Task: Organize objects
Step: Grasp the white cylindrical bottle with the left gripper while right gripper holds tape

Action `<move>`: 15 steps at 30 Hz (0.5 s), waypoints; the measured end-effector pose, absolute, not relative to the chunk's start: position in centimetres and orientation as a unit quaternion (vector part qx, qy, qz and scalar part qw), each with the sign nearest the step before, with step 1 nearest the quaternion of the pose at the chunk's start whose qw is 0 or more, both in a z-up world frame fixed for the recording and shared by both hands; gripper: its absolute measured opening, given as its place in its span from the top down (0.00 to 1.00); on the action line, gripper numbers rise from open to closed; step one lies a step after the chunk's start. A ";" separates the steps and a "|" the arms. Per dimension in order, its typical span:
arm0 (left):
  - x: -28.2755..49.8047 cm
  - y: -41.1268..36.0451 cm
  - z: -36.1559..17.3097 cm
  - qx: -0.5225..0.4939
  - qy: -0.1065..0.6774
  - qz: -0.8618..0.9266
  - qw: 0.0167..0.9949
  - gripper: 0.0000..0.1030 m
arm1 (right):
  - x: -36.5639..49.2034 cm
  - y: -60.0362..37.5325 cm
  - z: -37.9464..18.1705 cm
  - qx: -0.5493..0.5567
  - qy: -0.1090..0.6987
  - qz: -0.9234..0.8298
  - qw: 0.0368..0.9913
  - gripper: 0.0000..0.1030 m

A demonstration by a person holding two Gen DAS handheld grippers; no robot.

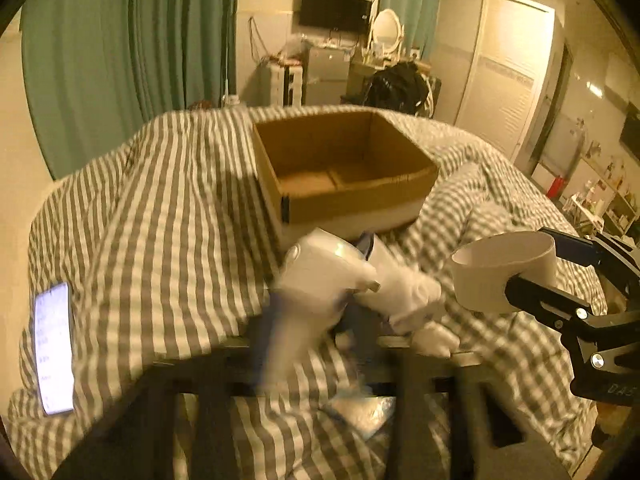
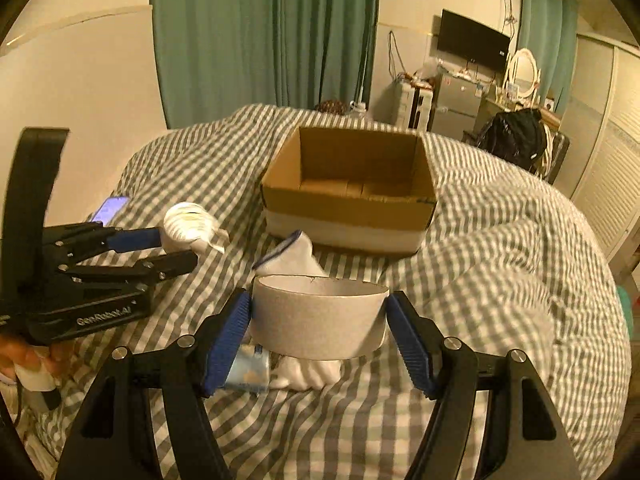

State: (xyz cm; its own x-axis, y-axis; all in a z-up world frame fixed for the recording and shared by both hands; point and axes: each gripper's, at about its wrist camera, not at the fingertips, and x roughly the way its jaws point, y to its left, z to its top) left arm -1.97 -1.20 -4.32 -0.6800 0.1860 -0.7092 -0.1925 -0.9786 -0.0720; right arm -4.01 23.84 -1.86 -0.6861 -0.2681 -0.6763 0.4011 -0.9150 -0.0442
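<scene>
An open cardboard box sits empty on the striped bed. My left gripper is shut on a white plastic bottle, held above the bed left of the box; its view is blurred. My right gripper is shut on a wide white tape roll, held in front of the box. White socks and a small blue packet lie on the cover below the roll.
A lit phone lies on the grey-checked bedcover at the left. Green curtains, a wall and a wardrobe surround the bed; a chair with a black bag stands behind it.
</scene>
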 end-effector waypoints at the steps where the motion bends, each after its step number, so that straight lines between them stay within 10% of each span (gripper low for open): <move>1: -2.4 -1.2 -4.1 -0.387 0.004 0.916 0.106 0.89 | -4.1 23.9 -1.5 0.347 0.094 -0.915 0.183 0.32; 9: -4.9 0.0 -6.9 -0.413 0.051 0.900 0.125 0.82 | -5.4 24.3 -0.8 0.341 0.083 -0.918 0.185 0.32; 13: -6.0 0.2 -11.2 -0.460 0.060 0.879 0.109 0.45 | -6.3 24.9 -2.6 0.360 0.076 -0.912 0.184 0.32; 15: -6.5 0.4 -12.8 -0.470 0.084 0.873 0.102 0.44 | -6.8 25.2 -3.6 0.371 0.073 -0.907 0.184 0.32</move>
State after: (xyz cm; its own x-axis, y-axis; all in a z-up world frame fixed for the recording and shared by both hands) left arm -6.46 0.40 -12.78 -0.5380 0.0985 -0.8371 -0.2559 -0.9654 0.0508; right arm -6.80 25.18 -3.57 -0.6572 -0.2808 -0.6994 0.3888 -0.9213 0.0045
